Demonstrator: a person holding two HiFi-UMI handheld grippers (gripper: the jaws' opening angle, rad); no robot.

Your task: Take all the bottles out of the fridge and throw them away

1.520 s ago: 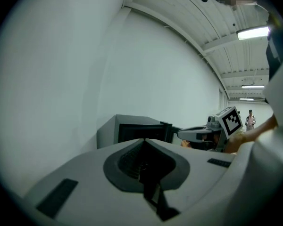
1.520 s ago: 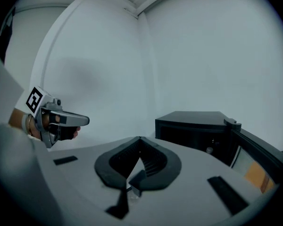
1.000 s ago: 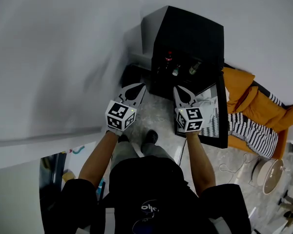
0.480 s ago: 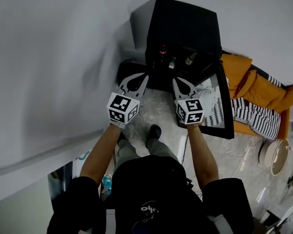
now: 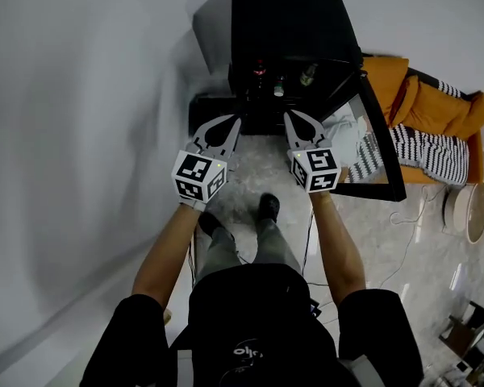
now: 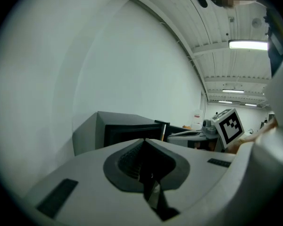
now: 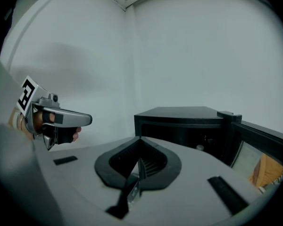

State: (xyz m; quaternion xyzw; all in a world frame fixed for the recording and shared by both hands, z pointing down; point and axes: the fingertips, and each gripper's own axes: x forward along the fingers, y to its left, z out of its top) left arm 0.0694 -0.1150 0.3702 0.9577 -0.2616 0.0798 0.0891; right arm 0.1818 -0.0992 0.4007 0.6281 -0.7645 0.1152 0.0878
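Observation:
A black mini fridge stands against the wall with its glass door swung open to the right. Three bottles stand in its dark inside; one has a red cap and another leans at the right. My left gripper and right gripper are side by side just in front of the fridge opening, both pointing at it. Each is shut with nothing between its tips. The left gripper view shows the fridge beyond the left gripper. The right gripper view shows the fridge past the right gripper.
An orange seat with a striped cloth sits right of the door. A round white object and a thin cable lie on the floor at the right. A low black box stands by the fridge's left foot. A white wall runs along the left.
The person has stepped towards the fridge, and both grippers have come closer to its opening. Both stayed shut.

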